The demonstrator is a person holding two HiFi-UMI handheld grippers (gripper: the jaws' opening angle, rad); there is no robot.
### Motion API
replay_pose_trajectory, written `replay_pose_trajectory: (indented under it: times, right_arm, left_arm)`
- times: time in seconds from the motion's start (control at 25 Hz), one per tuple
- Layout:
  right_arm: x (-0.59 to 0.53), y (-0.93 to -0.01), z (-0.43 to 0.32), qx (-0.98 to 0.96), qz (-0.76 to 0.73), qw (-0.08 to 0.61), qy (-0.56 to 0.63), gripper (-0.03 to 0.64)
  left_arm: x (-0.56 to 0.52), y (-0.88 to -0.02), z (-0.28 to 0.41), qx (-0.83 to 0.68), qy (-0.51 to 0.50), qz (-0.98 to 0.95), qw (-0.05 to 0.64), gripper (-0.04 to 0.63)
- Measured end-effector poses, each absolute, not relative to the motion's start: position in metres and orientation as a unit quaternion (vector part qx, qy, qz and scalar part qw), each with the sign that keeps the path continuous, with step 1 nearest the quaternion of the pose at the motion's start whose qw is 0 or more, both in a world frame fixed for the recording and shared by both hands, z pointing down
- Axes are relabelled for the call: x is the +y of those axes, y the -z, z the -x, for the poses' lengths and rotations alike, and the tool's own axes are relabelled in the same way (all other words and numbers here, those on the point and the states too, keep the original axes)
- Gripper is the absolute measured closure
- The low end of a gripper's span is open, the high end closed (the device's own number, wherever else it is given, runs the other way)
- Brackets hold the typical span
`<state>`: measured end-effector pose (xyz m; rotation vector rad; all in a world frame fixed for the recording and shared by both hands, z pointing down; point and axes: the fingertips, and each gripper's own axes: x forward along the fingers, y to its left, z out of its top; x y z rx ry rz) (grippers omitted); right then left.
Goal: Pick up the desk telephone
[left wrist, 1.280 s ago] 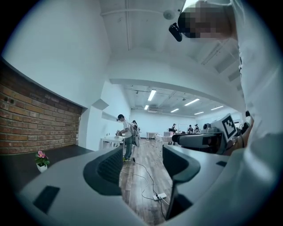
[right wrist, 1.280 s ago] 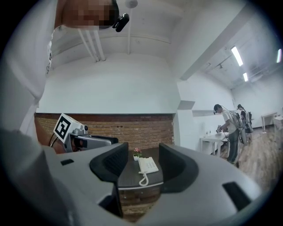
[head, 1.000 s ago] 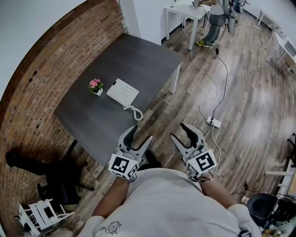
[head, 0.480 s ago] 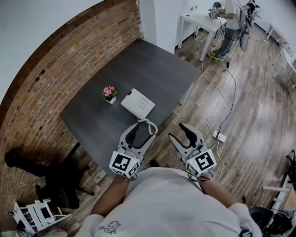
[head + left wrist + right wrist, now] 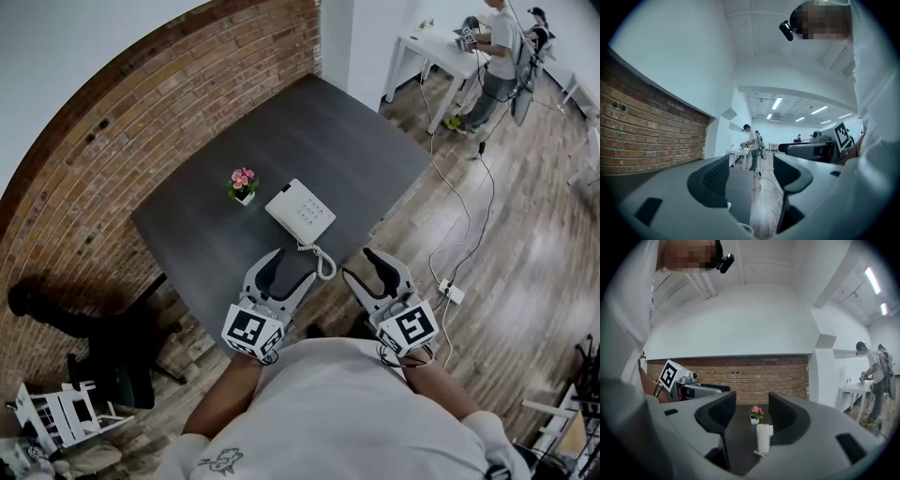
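Note:
The white desk telephone (image 5: 301, 210) lies near the front edge of the dark grey table (image 5: 309, 131), its coiled cord (image 5: 323, 262) trailing toward me. My left gripper (image 5: 289, 267) hovers open at the table's front edge, just short of the cord. My right gripper (image 5: 361, 264) is open beside it, over the floor just off the table edge. In the right gripper view the telephone (image 5: 763, 437) stands between the empty jaws (image 5: 752, 416), still some way ahead. The left gripper view shows empty open jaws (image 5: 751, 176) and a bit of cord (image 5: 745, 228).
A small pot of pink flowers (image 5: 243, 184) sits just left of the telephone. A brick wall (image 5: 141, 103) runs behind the table. Cables and a power strip (image 5: 451, 292) lie on the wood floor at right. A person (image 5: 495, 47) stands at a white table (image 5: 441, 52) far off.
Both grippers and I have moved toward the table. The telephone and flower pot now sit nearer, and the left gripper has reached the table's front edge.

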<state>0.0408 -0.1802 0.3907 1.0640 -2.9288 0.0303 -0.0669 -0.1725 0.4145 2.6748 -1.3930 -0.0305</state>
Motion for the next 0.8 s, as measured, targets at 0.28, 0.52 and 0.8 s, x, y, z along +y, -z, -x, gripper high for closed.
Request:
replay_pose_trajectory:
  times: [0.28, 0.52, 0.8]
  right_arm:
    - [-0.214, -0.395, -0.020, -0.956, -0.292, 0.013, -0.013, 0.394]
    - [-0.262, -0.396, -0.008, -0.971, -0.239, 0.009, -0.013, 0.394]
    - [-0.323, -0.408, -0.009, -0.984, -0.176, 0.021, -0.026, 0.394]
  left_arm:
    - [-0.186, -0.423, 0.089, -0.512, -0.003, -0.856, 0.073, 0.285]
    - [-0.209, -0.430, 0.100, -0.564, -0.009, -0.822, 0.084, 0.284]
    - [-0.253, -0.437, 0.091, -0.615, -0.010, -0.782, 0.100, 0.284]
